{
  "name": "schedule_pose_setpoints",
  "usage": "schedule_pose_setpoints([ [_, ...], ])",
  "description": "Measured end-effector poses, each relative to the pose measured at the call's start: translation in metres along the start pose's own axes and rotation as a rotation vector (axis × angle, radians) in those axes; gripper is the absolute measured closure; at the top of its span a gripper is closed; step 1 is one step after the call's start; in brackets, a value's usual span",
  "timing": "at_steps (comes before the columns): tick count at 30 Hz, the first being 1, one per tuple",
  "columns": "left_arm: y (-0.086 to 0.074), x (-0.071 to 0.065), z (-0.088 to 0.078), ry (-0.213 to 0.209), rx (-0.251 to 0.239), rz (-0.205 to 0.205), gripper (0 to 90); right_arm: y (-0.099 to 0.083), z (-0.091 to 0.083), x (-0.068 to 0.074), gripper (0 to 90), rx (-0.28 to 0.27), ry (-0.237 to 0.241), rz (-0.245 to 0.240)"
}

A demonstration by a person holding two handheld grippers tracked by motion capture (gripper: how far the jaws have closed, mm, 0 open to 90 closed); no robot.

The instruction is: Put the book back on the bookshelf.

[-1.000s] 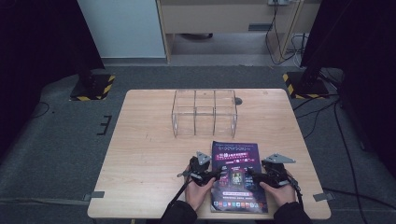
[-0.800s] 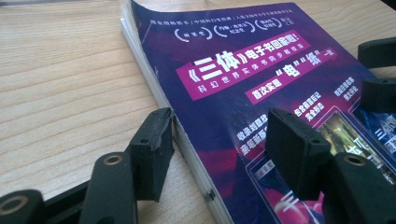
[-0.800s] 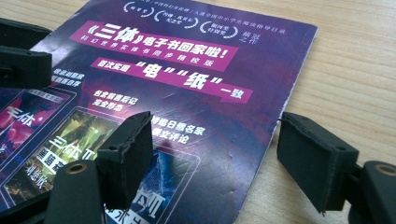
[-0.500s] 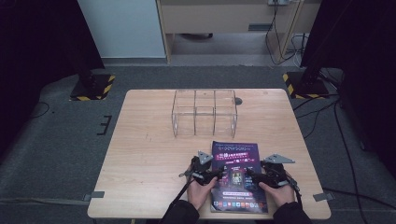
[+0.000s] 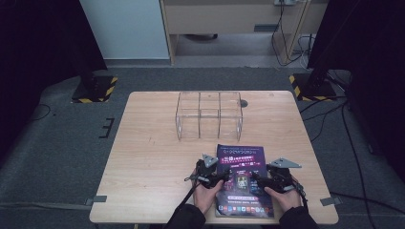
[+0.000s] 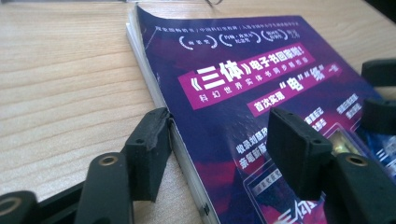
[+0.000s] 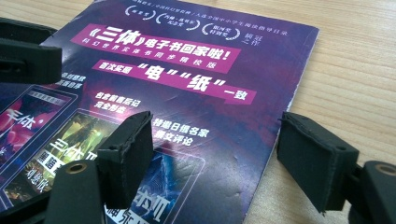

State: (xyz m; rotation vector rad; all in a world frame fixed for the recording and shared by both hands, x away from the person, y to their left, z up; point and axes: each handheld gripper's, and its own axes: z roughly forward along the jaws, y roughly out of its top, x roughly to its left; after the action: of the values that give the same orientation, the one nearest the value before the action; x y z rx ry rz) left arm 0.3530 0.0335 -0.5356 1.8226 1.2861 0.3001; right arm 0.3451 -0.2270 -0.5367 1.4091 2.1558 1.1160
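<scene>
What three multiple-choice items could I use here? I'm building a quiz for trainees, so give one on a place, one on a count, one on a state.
1. Where does the book lie?
A. inside the clear box
B. on the table's near edge, between the two hands
C. on the floor

2. How many compartments does the clear box show across its front?
A. three
B. one
C. six

3. How does the left tool stand?
A. shut on the book
B. open, jaws astride the book's edge
C. open, far from the book

Key: 1 B, the high view shows it flat on the table between the left tool and the right tool. 2 A, two dividers split the box into three. 3 B, the left gripper view shows one jaw beside the spine and the other over the cover, with a gap between them.
</scene>
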Motion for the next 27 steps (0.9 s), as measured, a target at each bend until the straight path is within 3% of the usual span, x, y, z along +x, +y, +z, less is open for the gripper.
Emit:
schedule_pose_setpoints([
  [7,0.002,0.003,-0.008,-0.055,-0.049,-0.049,42.7,0.000,0.000,0.000,26.8,0.000,-0.005,-0.001],
  [14,0.003,-0.001,-0.017,-0.134,-0.114,-0.030,43.4,0.000,0.000,0.000,26.8,-0.002,0.002,0.002],
  [20,0.003,-0.003,-0.021,-0.184,-0.108,-0.011,40.8,0.000,0.000,-0.001,27.1,-0.003,0.003,0.001],
  [24,0.000,-0.001,-0.021,-0.191,-0.087,0.014,37.4,0.000,0.000,0.000,27.2,-0.002,0.002,0.000],
  [27,-0.001,0.002,-0.021,-0.204,-0.089,0.009,36.6,0.000,0.000,0.000,27.2,-0.001,0.002,0.002],
])
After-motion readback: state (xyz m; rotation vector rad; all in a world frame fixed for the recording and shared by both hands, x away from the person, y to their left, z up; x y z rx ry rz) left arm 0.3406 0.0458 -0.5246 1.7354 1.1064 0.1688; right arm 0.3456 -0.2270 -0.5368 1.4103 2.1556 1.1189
